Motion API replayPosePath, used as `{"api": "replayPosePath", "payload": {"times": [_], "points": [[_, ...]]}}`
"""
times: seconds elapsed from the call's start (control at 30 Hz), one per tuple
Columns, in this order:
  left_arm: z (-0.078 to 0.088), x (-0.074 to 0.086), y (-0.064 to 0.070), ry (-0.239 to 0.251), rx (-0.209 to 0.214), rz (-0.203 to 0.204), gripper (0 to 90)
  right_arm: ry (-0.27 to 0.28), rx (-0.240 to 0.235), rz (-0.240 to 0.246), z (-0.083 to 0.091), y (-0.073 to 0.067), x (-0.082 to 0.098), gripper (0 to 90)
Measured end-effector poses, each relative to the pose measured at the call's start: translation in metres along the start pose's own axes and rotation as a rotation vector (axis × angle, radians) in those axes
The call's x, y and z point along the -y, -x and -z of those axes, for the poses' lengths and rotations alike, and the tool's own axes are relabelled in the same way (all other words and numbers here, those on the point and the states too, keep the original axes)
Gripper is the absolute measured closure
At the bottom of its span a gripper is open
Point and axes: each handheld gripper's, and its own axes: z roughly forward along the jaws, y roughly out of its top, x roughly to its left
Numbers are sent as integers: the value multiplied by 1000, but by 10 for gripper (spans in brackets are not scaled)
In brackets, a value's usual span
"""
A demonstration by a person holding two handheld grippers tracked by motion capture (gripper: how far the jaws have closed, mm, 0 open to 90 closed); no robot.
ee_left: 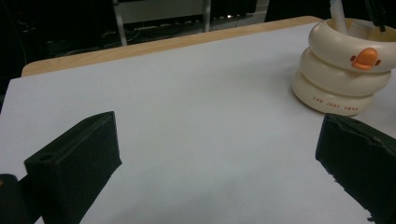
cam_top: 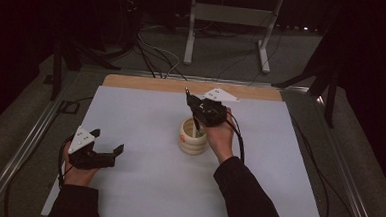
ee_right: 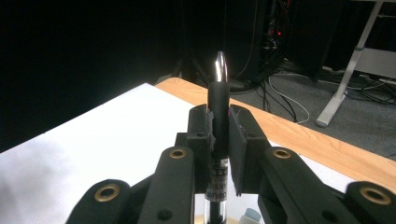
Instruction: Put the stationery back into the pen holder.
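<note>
Jaws of the left gripper (cam_top: 108, 143) stand wide apart, holding nothing, low over the white mat (cam_top: 142, 181); farther off, the right gripper (ee_right: 219, 135) is clamped on a black pen (ee_right: 218, 105), above the cream holder (cam_top: 192, 137) mid-mat.

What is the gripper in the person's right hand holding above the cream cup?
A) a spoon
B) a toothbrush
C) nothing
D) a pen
D: in the right gripper view the right gripper has its jaws shut on a black pen, held over the cream cup.
</note>
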Motion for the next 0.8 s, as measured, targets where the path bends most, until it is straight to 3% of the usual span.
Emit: {"api": "replayPosePath", "payload": {"times": [0.8], "points": [[1, 0, 0, 4, 0, 0, 2, -14, -11, -2, -9, -8, 7, 803]]}}
